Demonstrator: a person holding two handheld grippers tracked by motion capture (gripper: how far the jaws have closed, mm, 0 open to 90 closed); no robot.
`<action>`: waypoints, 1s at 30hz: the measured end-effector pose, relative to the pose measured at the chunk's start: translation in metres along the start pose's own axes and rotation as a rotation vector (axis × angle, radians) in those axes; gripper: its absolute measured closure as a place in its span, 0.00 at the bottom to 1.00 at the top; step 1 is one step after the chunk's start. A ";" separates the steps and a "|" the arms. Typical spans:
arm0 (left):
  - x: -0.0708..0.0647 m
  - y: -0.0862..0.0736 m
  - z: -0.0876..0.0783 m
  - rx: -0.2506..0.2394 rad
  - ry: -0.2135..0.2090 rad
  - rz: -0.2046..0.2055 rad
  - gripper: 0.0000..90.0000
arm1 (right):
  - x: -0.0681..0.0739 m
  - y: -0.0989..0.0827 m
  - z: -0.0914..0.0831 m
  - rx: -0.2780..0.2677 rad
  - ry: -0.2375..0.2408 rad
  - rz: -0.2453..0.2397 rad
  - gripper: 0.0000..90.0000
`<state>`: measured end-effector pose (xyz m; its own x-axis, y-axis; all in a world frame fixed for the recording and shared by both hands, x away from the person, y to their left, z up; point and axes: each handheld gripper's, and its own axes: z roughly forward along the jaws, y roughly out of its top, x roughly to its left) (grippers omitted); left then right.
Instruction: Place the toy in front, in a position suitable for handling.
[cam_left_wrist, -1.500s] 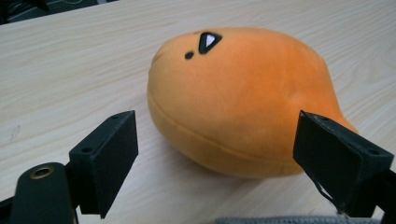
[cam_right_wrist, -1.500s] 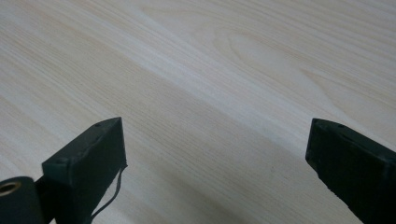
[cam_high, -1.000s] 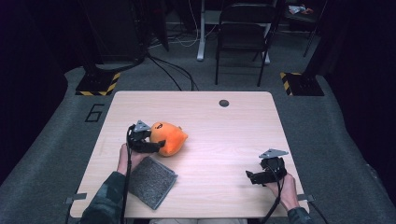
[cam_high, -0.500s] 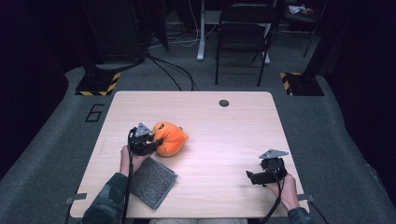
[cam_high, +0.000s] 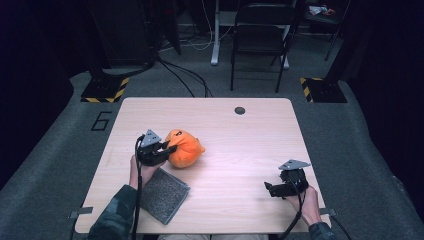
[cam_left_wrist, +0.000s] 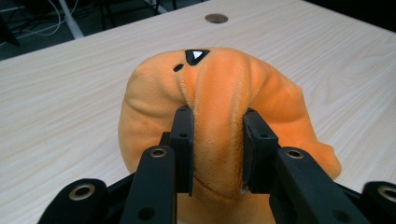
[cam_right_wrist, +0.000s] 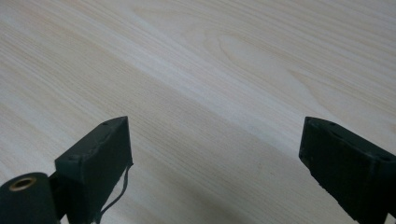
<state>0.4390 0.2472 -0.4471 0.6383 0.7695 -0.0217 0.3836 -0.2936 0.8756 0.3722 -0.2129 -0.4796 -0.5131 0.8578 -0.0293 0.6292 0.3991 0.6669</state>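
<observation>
**Left gripper pinching the orange plush toy at the table's left-middle**

The orange plush toy is sitting on the pale wooden table, left of centre and about midway between the near and far edges. In the left gripper view the toy is bulging up between the two black jaws, a thick fold of its fabric squeezed between the pads, with a small black-and-white triangular eye mark on top. The left gripper has just been closing its jaws, and they are now pressing on that fold from both sides; it is lying at the toy's left flank, with the person's left hand behind it.

Just nearer the person, a dark grey rough-textured pad is lying flat on the table, close to the left hand; whether the forearm is touching it is hard to tell from above. Nothing is standing between the toy and the open middle of the table.

Well apart, at the near right, the right gripper is resting low over the table, its jaws standing wide apart with only bare wood between them.

A small dark round inset is sitting near the table's far edge. Beyond the table, a black folding chair is standing on the grey floor.
</observation>
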 end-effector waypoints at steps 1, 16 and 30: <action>-0.003 0.002 0.001 -0.013 -0.011 -0.006 0.78 | -0.001 0.000 0.001 0.002 0.000 0.001 0.09; -0.035 0.016 0.019 -0.039 -0.087 0.010 0.78 | -0.002 -0.001 0.001 0.006 0.002 -0.005 0.10; -0.038 0.027 0.035 -0.075 -0.212 0.014 0.77 | -0.001 -0.001 0.000 -0.002 0.001 -0.004 0.10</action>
<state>0.4481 0.1902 -0.4390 0.7719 0.6273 -0.1033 0.3282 -0.2541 0.9098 0.3720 -0.2141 -0.4805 -0.5164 0.8558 -0.0310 0.6262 0.4021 0.6680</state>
